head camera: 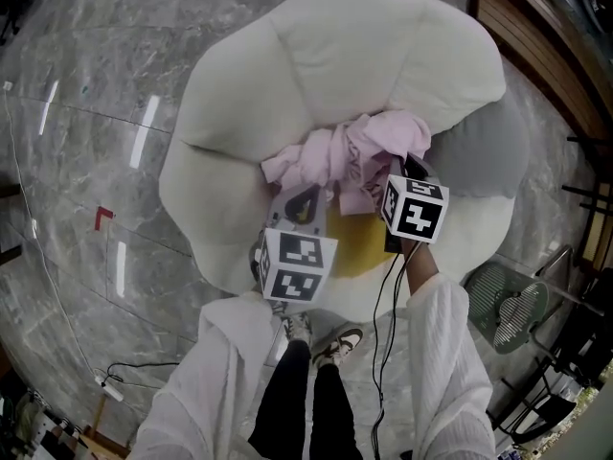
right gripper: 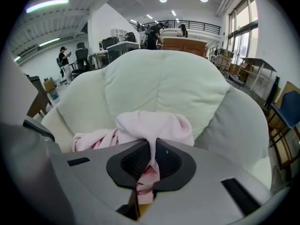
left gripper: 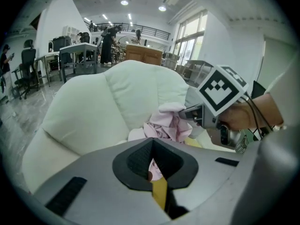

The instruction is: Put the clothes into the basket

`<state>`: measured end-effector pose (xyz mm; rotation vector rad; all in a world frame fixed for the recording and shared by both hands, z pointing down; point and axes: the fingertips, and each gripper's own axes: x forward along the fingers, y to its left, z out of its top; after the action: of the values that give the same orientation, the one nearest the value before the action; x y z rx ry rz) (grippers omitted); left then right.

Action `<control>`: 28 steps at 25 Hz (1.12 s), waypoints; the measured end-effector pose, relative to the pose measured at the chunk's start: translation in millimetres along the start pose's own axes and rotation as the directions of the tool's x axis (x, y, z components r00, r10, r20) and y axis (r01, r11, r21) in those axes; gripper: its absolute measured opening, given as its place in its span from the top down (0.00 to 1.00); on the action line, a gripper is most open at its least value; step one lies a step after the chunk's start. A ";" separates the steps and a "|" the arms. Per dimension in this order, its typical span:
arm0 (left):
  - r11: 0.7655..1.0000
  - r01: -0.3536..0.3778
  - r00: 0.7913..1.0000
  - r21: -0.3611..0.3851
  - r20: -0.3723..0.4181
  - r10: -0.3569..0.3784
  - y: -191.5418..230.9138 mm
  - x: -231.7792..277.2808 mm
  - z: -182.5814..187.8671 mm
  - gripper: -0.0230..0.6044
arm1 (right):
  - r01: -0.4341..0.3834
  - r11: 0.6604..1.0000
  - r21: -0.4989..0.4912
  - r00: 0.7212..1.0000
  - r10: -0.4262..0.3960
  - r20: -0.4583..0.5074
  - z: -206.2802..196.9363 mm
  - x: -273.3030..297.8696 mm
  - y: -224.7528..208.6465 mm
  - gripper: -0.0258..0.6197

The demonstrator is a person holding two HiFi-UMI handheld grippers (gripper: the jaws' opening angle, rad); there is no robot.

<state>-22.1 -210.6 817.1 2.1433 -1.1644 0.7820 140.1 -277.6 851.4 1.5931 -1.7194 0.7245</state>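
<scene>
I have the right gripper [right gripper: 151, 149] with its fingers clenched on a fold of the pink clothes [right gripper: 157, 123]. The clothes lie heaped mid-seat on the white chair [right gripper: 159, 78], against its back. The left gripper [left gripper: 152, 146] sits at the heap's front edge, fingers drawn together; I cannot tell whether they nip cloth.

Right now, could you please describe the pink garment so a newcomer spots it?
Find the big cream armchair. On its seat lies a crumpled pink garment, pinched by the right hand-held gripper. Nothing else there is pink: its neighbours are a grey cushion and a yellow item.
</scene>
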 end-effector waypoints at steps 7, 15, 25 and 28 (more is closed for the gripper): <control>1.000 -0.006 1.000 -0.022 0.006 0.007 -2.1 -22.5 5.3 0.97 | -0.003 0.999 0.042 0.999 0.001 0.037 3.4 -41.1 3.7 0.90; 0.996 -0.035 0.999 -0.077 0.012 0.036 -2.6 -65.2 16.6 0.97 | -0.089 0.992 0.088 0.993 0.082 0.084 20.4 -111.4 30.2 0.91; 0.986 -0.045 0.997 -0.158 0.060 0.055 -17.7 -172.7 66.8 0.97 | -0.171 0.974 0.148 0.978 0.150 0.146 68.8 -236.5 74.3 0.91; 0.993 -0.029 0.997 -0.115 0.061 0.036 -40.7 -200.4 78.2 0.97 | -0.157 0.972 0.174 0.979 0.131 0.155 72.2 -280.9 66.7 0.91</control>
<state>-59.7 -141.3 612.9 2.0724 -1.2487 0.6497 73.2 -153.5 589.4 1.6925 -1.9357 0.8829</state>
